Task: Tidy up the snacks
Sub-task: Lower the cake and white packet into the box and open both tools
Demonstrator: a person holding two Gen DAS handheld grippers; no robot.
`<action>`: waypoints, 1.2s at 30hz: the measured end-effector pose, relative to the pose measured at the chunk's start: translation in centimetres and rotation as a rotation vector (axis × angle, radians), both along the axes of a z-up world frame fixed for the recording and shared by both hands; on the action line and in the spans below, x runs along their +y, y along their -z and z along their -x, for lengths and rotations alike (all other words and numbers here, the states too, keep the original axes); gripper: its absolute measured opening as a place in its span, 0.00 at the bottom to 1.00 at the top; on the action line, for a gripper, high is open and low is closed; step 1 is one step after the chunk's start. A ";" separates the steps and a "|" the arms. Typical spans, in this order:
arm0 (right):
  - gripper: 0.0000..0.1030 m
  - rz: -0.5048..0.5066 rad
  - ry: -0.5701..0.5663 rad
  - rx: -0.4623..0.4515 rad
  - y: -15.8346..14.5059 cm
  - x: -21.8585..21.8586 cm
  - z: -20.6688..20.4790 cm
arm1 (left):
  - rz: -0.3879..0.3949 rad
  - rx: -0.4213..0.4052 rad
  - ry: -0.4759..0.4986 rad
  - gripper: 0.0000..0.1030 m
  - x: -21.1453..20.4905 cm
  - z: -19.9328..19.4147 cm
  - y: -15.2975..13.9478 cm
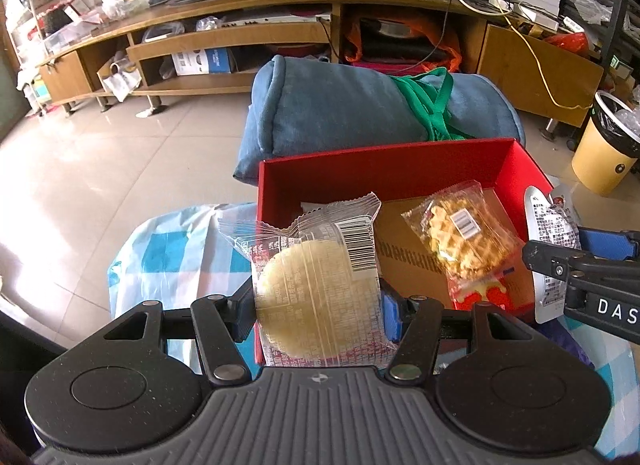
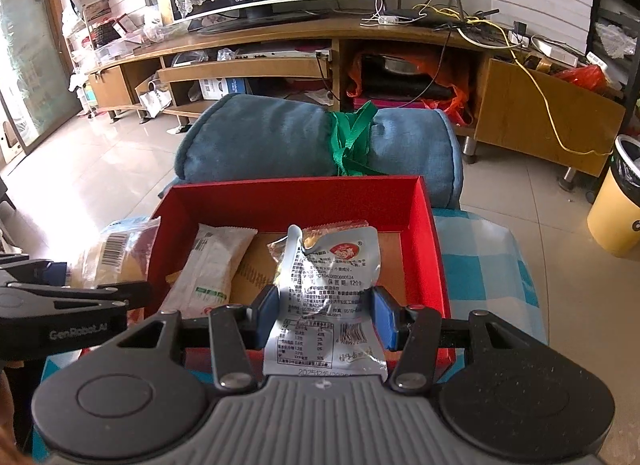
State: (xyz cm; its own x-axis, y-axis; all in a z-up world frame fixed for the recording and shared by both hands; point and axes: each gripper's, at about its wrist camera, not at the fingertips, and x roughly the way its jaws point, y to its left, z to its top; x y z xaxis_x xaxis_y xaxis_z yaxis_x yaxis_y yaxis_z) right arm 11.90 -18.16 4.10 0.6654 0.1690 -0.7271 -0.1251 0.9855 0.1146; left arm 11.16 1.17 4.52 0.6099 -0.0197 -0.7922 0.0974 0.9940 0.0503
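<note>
**Two snack packs gripped over the red box**

Left hand-held gripper [image 1: 318, 311] is clamping a clear-wrapped round pale biscuit pack [image 1: 316, 281] between its blue pads, narrow jaw gap, pack standing upright. It is sitting at the near-left corner of the red box [image 1: 400, 163], partly over the wall.

Right hand-held gripper [image 2: 326, 317] is pinching a crinkled silver pouch [image 2: 328, 289] with printed text, jaws narrow, pads pressing both sides. Pouch is hanging over the near wall of the red box [image 2: 296, 189].

Inside the box: a waffle pack [image 1: 464, 233] is lying tilted on the brown cardboard floor in the left wrist view; a white long pack [image 2: 210, 269] is lying along the left wall in the right wrist view.

Box is sitting on a blue-and-white checked cloth [image 1: 176, 253], bench underneath not showing. Rolled blue blanket [image 2: 276, 137] tied with green strap [image 2: 352, 137] is lying just behind the box. Yellow bin [image 1: 604, 149] is standing on the floor at right.
</note>
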 end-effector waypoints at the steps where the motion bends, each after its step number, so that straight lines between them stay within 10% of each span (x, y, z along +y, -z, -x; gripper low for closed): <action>1: 0.48 0.000 -0.001 0.001 0.1 0.0 -0.2 | -0.001 0.000 -0.002 0.64 0.0 -0.2 0.1; 36: 0.51 -0.013 0.016 0.047 4.4 0.0 -5.7 | -0.010 0.042 -0.018 0.65 -1.0 -3.9 3.0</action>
State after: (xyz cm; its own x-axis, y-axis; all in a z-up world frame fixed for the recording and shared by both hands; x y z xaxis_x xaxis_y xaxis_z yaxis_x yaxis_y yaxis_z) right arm 17.64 -18.11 -0.34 0.6333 0.1686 -0.7553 -0.1040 0.9857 0.1329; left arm 15.08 0.16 1.55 0.5767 -0.0014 -0.8169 0.0819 0.9951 0.0561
